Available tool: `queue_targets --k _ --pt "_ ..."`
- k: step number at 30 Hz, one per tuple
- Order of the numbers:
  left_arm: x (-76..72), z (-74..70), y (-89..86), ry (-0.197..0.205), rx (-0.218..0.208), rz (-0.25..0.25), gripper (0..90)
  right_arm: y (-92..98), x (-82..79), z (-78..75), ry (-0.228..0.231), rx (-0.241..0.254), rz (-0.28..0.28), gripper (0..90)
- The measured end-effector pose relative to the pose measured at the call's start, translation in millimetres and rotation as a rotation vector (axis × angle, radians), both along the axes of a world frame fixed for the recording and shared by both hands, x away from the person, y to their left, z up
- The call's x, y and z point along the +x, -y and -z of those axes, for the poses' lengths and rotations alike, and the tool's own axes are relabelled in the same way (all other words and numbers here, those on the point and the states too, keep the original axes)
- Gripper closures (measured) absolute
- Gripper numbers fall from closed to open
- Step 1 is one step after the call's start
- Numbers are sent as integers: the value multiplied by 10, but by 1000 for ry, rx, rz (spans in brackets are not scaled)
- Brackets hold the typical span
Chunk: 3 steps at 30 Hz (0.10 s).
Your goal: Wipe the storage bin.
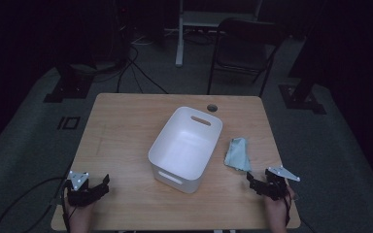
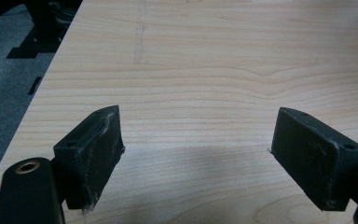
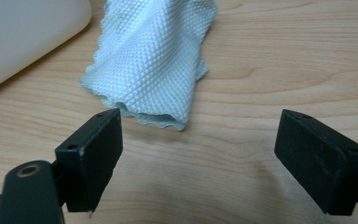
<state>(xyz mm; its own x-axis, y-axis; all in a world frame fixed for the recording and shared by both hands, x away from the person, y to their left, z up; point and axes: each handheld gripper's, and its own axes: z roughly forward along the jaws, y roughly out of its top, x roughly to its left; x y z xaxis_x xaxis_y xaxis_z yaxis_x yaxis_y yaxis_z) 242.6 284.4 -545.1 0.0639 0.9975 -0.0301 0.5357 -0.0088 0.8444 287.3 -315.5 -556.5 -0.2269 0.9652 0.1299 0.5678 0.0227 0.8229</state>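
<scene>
The cloth [image 3: 154, 60] is seen lying on the bench [image 1: 121, 141] beside the white tub [image 1: 187, 145], just ahead of the right tool [image 3: 198, 140], whose jaws are held apart and empty; the left tool [image 2: 198, 149], likewise spread, is kept well away.

Your two black tools, the left tool [image 1: 106, 180] and the right tool [image 1: 250, 180], each topped by a grey plate, rest over a pale wood-grain table [image 1: 121, 126]. Beside the plain white bin [image 1: 187, 145] lies a light blue-green cloth [image 3: 156, 56] with a fine diamond weave and scalloped edge.
</scene>
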Motion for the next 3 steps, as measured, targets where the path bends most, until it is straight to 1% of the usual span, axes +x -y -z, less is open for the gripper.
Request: queue_targets --k 3 --pt "5 7 20 -3 7 6 166 4 -2 0 1 2 7 147"
